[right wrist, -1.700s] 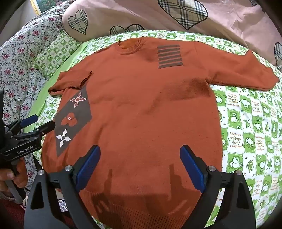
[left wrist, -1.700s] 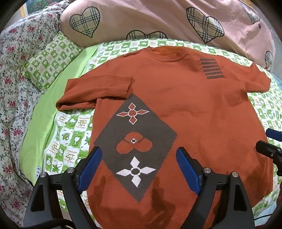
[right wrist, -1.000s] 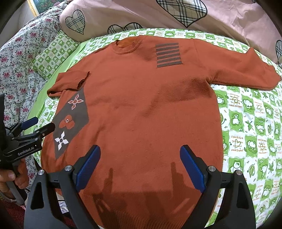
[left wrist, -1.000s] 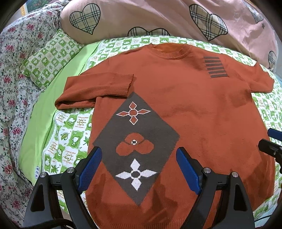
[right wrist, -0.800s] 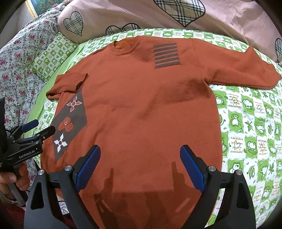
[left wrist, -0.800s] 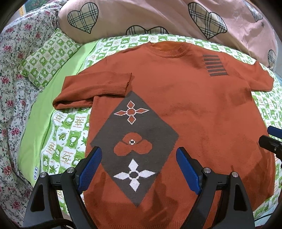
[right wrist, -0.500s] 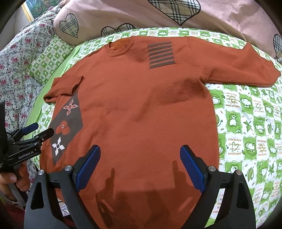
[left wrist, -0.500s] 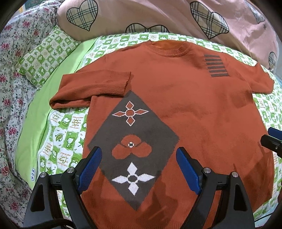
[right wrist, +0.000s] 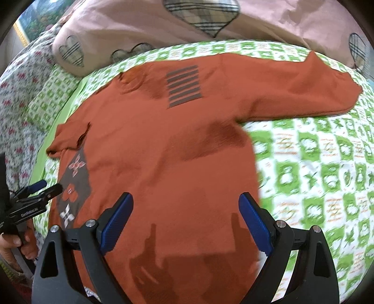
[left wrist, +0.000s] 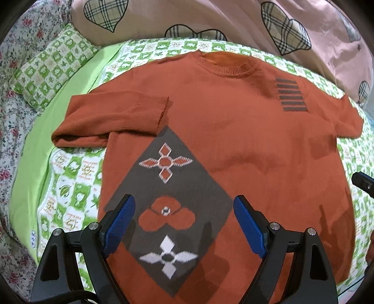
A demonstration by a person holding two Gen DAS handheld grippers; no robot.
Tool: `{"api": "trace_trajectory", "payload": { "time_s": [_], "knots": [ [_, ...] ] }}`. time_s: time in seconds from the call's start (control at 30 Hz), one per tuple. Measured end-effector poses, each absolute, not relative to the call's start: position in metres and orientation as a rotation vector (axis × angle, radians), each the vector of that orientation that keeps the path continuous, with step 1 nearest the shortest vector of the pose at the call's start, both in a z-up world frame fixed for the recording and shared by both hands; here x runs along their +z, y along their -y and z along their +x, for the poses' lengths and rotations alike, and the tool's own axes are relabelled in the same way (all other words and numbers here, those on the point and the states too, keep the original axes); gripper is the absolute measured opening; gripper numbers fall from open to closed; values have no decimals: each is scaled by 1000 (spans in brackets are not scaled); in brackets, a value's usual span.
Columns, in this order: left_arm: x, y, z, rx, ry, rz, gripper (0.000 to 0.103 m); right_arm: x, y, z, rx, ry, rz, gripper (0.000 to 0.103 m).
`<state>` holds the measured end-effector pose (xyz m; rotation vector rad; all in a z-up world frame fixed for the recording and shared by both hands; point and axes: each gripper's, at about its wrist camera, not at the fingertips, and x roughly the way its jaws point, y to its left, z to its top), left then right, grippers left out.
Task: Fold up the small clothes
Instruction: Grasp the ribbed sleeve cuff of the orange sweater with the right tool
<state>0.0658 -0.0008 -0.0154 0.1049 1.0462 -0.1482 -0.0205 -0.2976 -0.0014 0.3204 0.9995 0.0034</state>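
Spread flat on the bed's green-and-white checked sheet (left wrist: pixel 70 168) lies a rust-orange knit sweater (left wrist: pixel 233 131), its neck at the far side and its hem at the near edge. Its left sleeve (left wrist: pixel 112 121) is folded inward, so that the ribbed cuff rests on the chest just above a grey diamond panel (left wrist: pixel 173 196) with flower motifs. Its right sleeve (right wrist: pixel 292 91) stretches out straight to the right over the sheet. A block of grey stripes (right wrist: pixel 184 86) sits on the right chest. The left claw (left wrist: pixel 184 224) hovers over the diamond panel with its blue pads (left wrist: pixel 119 224) wide apart, holding nothing. The right claw (right wrist: pixel 187 222) hangs above the lower right body of the sweater, likewise spread apart and empty. Beyond the sweater are a pink quilt with plaid hearts (left wrist: pixel 210 21), a small checked pillow (left wrist: pixel 49 70) at far left, and a floral cover (right wrist: pixel 16 100) further left.
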Motion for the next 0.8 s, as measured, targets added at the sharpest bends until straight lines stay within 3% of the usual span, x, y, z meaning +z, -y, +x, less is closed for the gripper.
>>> {"api": "trace_trajectory", "payload": {
  "time_s": [0.23, 0.53, 0.7, 0.77, 0.8],
  "knots": [
    [-11, 11, 99, -160, -1021, 112, 87, 9, 372, -4, -131, -938, 366, 92],
    [-8, 6, 148, -113, -939, 59, 87, 8, 537, 20, -445, -809, 502, 92],
    [-12, 16, 166, -135, -988, 130, 87, 0, 628, 41, -608, -753, 601, 92],
    [-15, 16, 168, -146, -994, 137, 87, -4, 654, 47, -654, -734, 639, 88],
    [-17, 17, 169, -157, -999, 137, 87, -8, 667, 51, -692, -729, 662, 81]
  ]
}}
